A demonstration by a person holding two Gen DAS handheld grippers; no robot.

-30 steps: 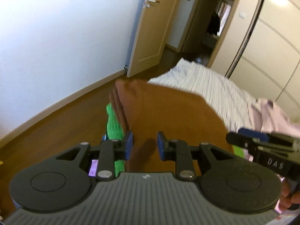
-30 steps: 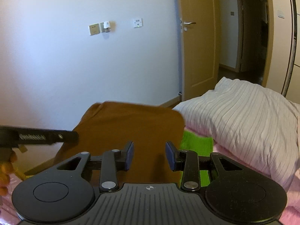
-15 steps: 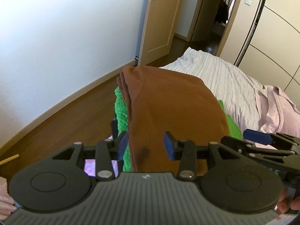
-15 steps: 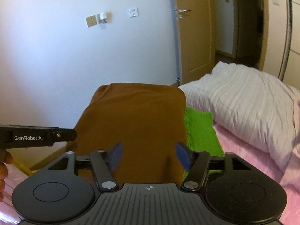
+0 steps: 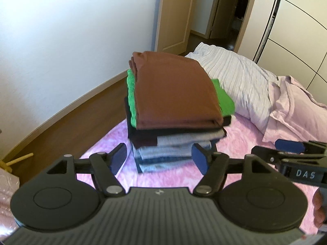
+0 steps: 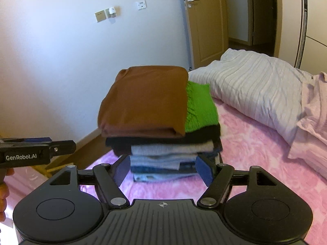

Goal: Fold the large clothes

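Note:
A folded brown garment (image 5: pixel 175 89) (image 6: pixel 145 100) lies on top of a stack of folded clothes (image 5: pixel 173 149) (image 6: pixel 171 153) on the pink bedsheet (image 5: pixel 163 177) (image 6: pixel 255 149). Under it come a green knit (image 5: pixel 223 100) (image 6: pixel 200 104), a black piece, grey pieces and blue denim. My left gripper (image 5: pixel 161 159) hangs in front of the stack, jaws still opening, nothing between them. My right gripper (image 6: pixel 163 168) also stands back from the stack, jaws opening and empty. Each gripper shows at the edge of the other's view.
A white striped duvet (image 5: pixel 241 77) (image 6: pixel 259 85) lies bunched behind the stack, with a loose lilac shirt (image 5: pixel 290 106) (image 6: pixel 314 112) to its right. Wooden floor (image 5: pixel 67 122) and a white wall run along the bed's left side. A wooden door (image 5: pixel 173 14) stands open beyond.
Both grippers have let go of the brown garment, opened wide and drawn back from the stack. The whole stack now shows, with the brown garment resting on top.

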